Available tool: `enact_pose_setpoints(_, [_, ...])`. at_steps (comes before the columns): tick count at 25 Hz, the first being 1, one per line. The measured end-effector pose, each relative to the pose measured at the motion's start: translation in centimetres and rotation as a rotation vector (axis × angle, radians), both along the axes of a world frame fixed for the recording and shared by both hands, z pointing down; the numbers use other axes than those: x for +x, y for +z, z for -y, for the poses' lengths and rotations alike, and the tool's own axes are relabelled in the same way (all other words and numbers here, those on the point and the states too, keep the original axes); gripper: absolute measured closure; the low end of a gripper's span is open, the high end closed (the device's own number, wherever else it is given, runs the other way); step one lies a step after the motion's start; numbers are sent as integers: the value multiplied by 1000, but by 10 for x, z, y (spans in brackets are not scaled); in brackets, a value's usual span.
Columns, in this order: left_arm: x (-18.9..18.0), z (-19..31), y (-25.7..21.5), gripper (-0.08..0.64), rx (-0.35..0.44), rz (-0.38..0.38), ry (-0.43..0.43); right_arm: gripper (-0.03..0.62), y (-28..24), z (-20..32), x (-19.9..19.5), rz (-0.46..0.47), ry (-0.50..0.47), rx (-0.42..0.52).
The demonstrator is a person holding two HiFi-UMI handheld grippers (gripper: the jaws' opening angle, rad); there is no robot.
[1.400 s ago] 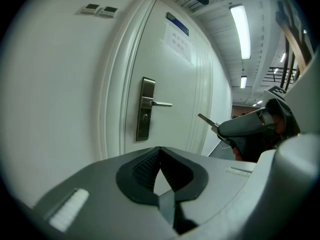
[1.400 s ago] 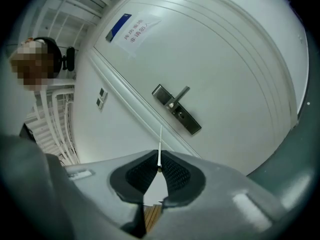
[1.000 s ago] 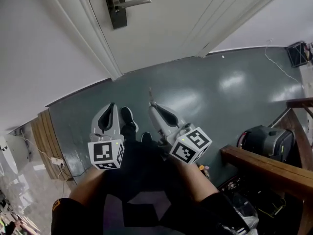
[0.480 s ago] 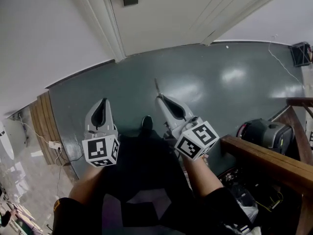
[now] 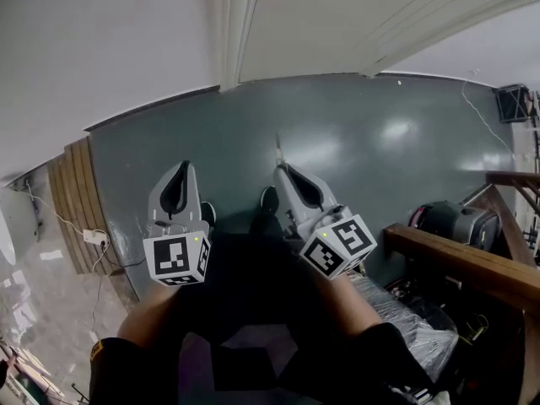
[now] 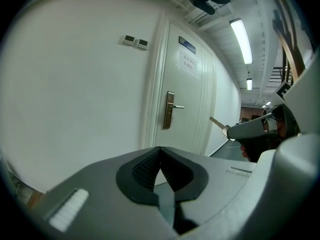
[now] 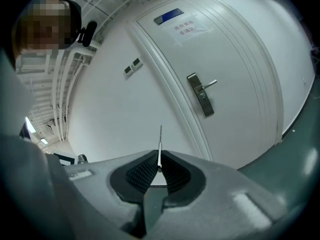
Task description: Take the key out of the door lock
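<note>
The white panelled door (image 7: 240, 59) and its dark metal lock plate (image 7: 201, 95) stand well beyond both fingertips. The grey left gripper (image 6: 159, 156) is closed and empty. The grey right gripper (image 7: 159, 165) clamps the thin silver key (image 7: 160, 141), whose blade juts past its tips.

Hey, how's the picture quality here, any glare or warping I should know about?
Head view: pale glare patches on the green floor. Left gripper view: strong fisheye, dark corners, bright ceiling light. Right gripper view: the door bows, the thin key looks sharp.
</note>
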State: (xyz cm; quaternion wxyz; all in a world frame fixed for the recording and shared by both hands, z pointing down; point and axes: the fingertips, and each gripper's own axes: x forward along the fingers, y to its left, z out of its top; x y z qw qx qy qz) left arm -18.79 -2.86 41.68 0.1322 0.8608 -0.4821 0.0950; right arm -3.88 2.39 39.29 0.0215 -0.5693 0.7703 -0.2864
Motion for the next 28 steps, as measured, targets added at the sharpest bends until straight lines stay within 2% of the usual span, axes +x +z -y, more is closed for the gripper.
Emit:
enact_pose_setpoints(4, [-27,3,3,541,5,-18,54,575,5,-6,-35,-31,53,-21])
enact_pose_setpoints(10, [-31,-3,-3,541,5,-41,115,575,-4,-31,-51,-109,109,-10])
enact_pose_setpoints(14, [-19,-12,-13,541,15,-37,145,575,-7,-49,-46,-138,137,4])
enact_pose_setpoints(21, [26,-39,-21,541,32,-4,208,575,-10,-77,-24,-165,172,29])
enact_pose_setpoints(28, [56,-72,-15,541,29,21,241,577,2,-110,0,-195,210,6])
